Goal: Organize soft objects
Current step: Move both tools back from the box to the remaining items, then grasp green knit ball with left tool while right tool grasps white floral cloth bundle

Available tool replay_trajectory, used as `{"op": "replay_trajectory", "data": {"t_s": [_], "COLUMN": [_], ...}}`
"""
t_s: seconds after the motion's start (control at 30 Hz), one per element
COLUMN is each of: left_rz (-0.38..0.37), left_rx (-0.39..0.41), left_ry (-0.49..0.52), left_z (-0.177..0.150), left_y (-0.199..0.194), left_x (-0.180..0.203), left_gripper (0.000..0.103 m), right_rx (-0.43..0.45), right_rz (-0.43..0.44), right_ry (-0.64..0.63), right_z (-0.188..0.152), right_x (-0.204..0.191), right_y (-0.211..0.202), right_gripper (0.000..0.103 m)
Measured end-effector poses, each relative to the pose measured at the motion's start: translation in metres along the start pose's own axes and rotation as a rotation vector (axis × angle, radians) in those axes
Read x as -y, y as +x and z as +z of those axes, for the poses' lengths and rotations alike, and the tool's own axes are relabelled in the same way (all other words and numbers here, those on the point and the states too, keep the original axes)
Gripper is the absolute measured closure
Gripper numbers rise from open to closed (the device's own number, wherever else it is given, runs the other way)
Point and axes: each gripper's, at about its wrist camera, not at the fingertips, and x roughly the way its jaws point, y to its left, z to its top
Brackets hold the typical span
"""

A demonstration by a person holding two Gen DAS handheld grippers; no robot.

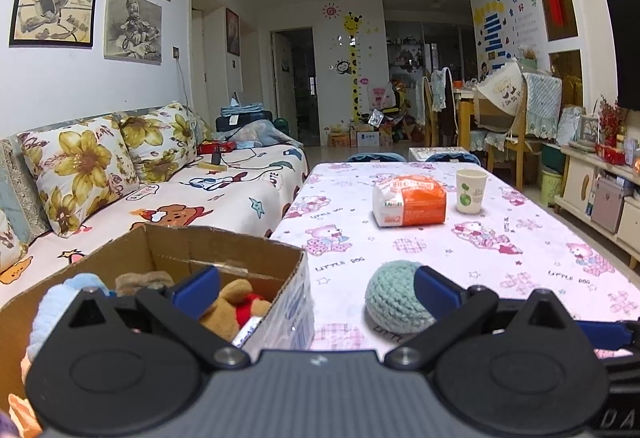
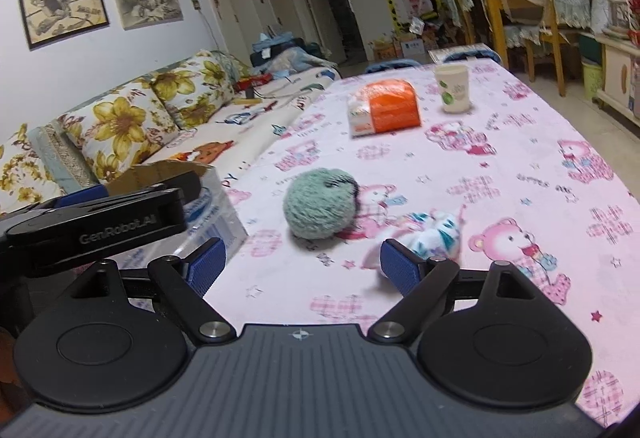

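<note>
Two soft toys lie loose on your pink bear-print tablecloth: a teal crocheted ball near the middle and, just to its right and nearer you, a small white-and-blue plush. At the table's near left corner, a cardboard box holds a brown teddy bear among other plush. Your left gripper is spread wide, empty, straddling the box edge and the ball. Your right gripper is also wide open. At the far end sit a tissue pack and paper cup.
</note>
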Motion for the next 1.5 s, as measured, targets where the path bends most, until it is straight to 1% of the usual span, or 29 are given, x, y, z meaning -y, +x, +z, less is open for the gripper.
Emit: {"op": "replay_trajectory", "data": {"t_s": [0.17, 0.6, 0.97, 1.1, 1.43, 1.47, 1.5], "left_rz": [0.005, -0.002, -0.034, -0.047, -0.056, -0.056, -0.054], "left_rx": [-0.014, -0.048, -0.079, -0.08, -0.113, -0.116, -0.119], "left_ry": [0.016, 0.096, 0.166, 0.189, 0.221, 0.226, 0.23], "left_z": [-0.003, -0.012, -0.025, -0.028, -0.035, -0.036, -0.037], "left_y": [0.005, 0.013, 0.021, 0.021, 0.029, 0.03, 0.03], "left_x": [0.006, 0.027, 0.039, 0.043, 0.053, 0.054, 0.055], "left_gripper": [0.001, 0.001, 0.001, 0.001, 0.001, 0.001, 0.001], "right_rx": [-0.017, -0.02, -0.067, -0.084, -0.105, -0.103, -0.099], "right_rz": [-0.022, -0.047, -0.082, -0.059, -0.081, -0.078, -0.072], "right_ry": [0.025, 0.062, 0.11, 0.14, 0.093, 0.086, 0.08], "right_z": [-0.003, -0.002, -0.005, -0.002, -0.001, 0.0, 0.001], "right_x": [0.01, 0.032, 0.062, 0.069, 0.067, 0.067, 0.066], "right_y": [0.003, 0.006, 0.03, 0.043, 0.06, 0.059, 0.059], "right_gripper": [0.0, 0.0, 0.0, 0.0, 0.0, 0.001, 0.007]}}
